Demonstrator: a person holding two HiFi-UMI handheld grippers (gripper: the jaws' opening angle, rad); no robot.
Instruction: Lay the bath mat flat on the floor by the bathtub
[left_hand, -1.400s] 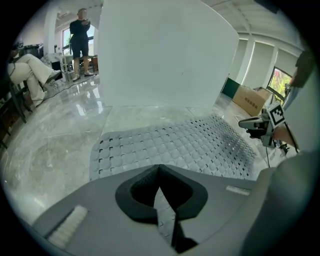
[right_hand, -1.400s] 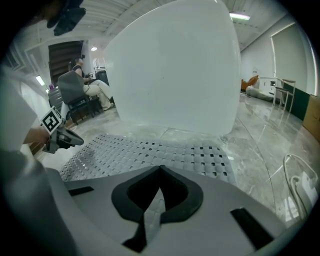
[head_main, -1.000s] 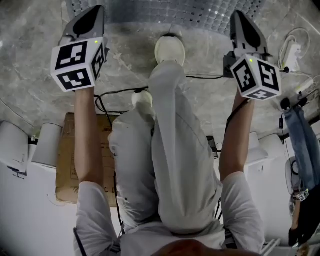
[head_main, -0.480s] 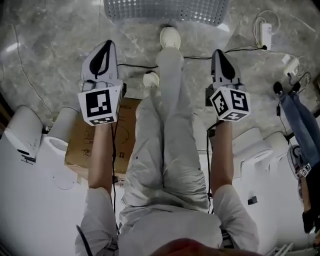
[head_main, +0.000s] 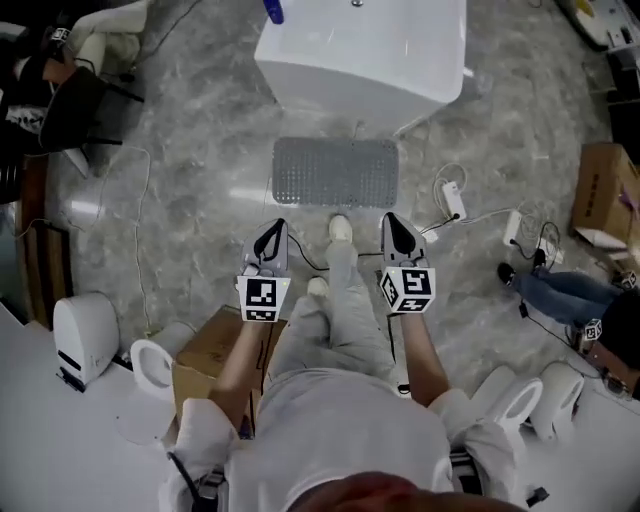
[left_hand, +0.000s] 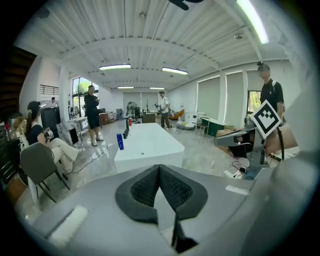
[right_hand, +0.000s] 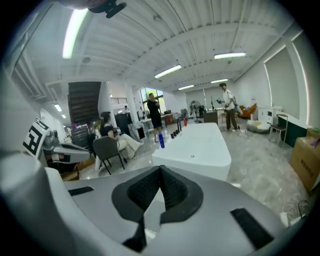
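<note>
Cardboard box (head_main: 205, 350) nearest, at 8 o'clock by the person's legs. Left gripper (head_main: 272, 232) at 11 o'clock & right gripper (head_main: 393, 226) at 1 o'clock, both w/ jaws pressed together, nothing btwn them. Just past the shoe (head_main: 340, 228), at 12 o'clock, bath mat (head_main: 336, 172) lies flat on the floor (head_main: 190, 170), far edge just beside the white bathtub (head_main: 370, 45).
</note>
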